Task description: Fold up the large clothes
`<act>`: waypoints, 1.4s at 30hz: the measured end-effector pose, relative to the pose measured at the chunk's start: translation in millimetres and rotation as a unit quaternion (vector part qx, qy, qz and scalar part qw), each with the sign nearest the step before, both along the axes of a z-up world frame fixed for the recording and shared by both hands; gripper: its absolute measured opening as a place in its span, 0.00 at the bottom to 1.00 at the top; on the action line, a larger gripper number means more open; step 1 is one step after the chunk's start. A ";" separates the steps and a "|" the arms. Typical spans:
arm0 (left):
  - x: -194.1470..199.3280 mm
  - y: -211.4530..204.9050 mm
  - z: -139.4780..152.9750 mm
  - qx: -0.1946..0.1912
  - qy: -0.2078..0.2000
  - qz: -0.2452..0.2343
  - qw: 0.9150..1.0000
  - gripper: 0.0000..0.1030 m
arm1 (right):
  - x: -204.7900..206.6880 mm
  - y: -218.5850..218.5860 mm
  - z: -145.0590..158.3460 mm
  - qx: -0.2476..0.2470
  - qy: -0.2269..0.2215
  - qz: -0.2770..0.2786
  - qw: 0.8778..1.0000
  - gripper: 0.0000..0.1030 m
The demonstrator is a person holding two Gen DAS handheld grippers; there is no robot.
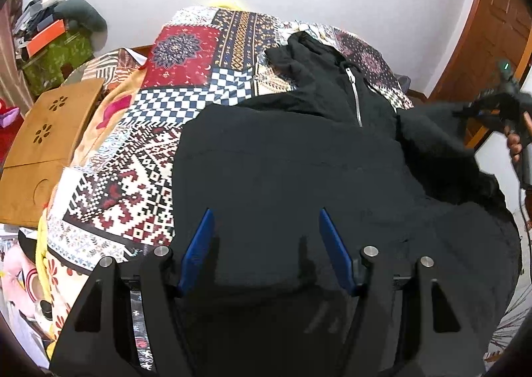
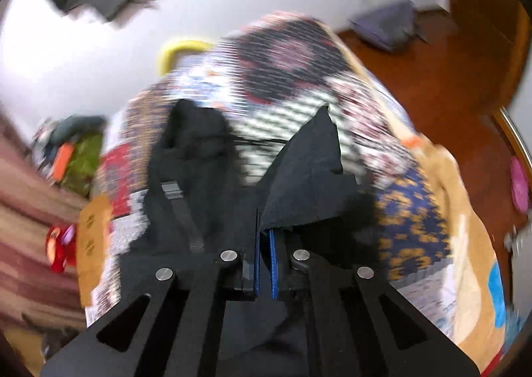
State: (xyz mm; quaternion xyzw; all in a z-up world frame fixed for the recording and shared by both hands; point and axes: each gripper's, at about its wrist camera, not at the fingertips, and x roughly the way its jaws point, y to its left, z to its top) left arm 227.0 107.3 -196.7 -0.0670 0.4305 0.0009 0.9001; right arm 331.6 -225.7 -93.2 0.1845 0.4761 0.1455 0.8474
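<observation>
While the black jacket (image 1: 299, 161) lies spread across the patterned bedspread (image 1: 139, 177) of the bed, the left gripper (image 1: 264, 244) is held over its near part with jaws apart and nothing between them. Farther right, the right gripper (image 2: 264, 237) is clamped on a black fold of the jacket. A wooden lap table (image 1: 43, 131) is seen at the bed's left edge.
</observation>
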 end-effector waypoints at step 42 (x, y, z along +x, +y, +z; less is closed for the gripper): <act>-2.3 17.7 -43.6 -0.172 0.095 0.023 0.980 0.63 | -118.3 -2.8 -15.4 -0.172 -0.037 0.075 0.982 0.56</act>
